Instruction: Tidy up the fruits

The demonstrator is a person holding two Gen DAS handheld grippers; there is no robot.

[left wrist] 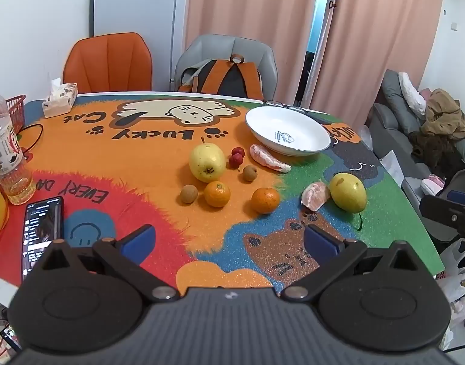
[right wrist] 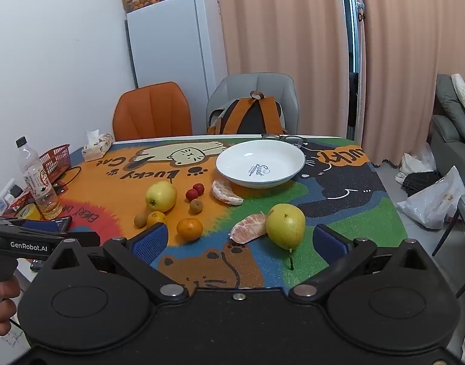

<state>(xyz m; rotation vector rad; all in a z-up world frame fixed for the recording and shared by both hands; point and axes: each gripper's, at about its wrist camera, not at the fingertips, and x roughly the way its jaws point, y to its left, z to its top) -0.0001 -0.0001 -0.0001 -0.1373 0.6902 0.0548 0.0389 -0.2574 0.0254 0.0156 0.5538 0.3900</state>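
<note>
A white plate (left wrist: 264, 123) (right wrist: 232, 158) stands empty at the far right of the cartoon mat. In front of it lie fruits: two yellow pears (left wrist: 207, 163) (left wrist: 348, 192) (right wrist: 285, 226), two mandarins (left wrist: 217, 193) (left wrist: 265, 200) (right wrist: 189, 228), two peeled citrus pieces (left wrist: 267, 158) (left wrist: 315, 196) (right wrist: 249, 228), two red fruits (left wrist: 236, 156) (right wrist: 195, 191) and two brown longans (left wrist: 189, 193) (left wrist: 249, 173). My left gripper (left wrist: 229, 241) is open and empty, above the mat short of the fruits. My right gripper (right wrist: 240, 241) is open and empty, near the right pear.
A phone (left wrist: 42, 231), a bottle (left wrist: 6, 149), a red basket (right wrist: 56, 161) and a tissue box (left wrist: 60, 99) sit at the left. Glasses (right wrist: 282, 138) lie behind the plate. Two chairs (left wrist: 109, 64) (right wrist: 256, 97), one with a backpack (left wrist: 223, 76), stand at the far edge.
</note>
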